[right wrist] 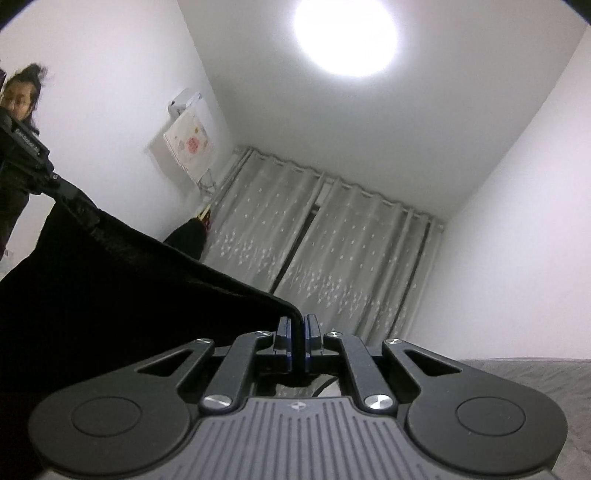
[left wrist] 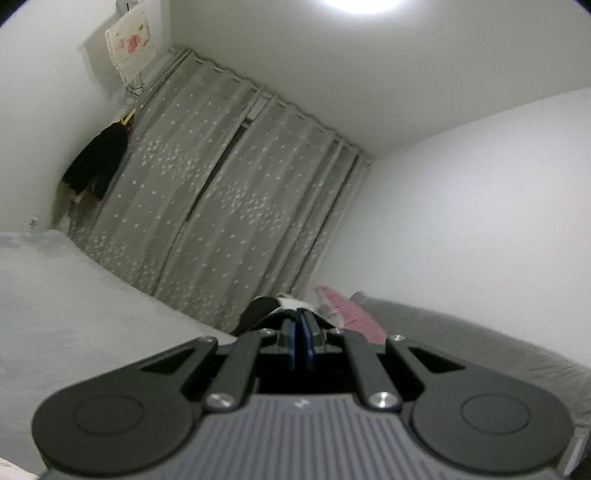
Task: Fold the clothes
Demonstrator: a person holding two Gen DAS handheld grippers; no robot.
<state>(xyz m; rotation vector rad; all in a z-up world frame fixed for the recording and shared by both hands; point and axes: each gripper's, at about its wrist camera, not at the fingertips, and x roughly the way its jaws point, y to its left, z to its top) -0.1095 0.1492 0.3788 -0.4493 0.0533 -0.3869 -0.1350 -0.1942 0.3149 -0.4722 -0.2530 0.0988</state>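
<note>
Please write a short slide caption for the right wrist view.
Right gripper and left gripper hold a black garment stretched before grey curtains.

A round ceiling light (right wrist: 346, 35) burns out to pure white glare in the right wrist view and clips the top edge of the left. White walls glow evenly, with soft shadows. Both fisheye pictures curve straight lines and darken at the corners. Everything looks slightly soft; the black garment (right wrist: 122, 280) shows almost no detail.

The left gripper (left wrist: 300, 334) points toward the grey curtain (left wrist: 236, 206), jaws closed. Just beyond its tips lies what may be a black-and-white garment (left wrist: 275, 304), a pink pillow (left wrist: 352, 314) beside it.
</note>
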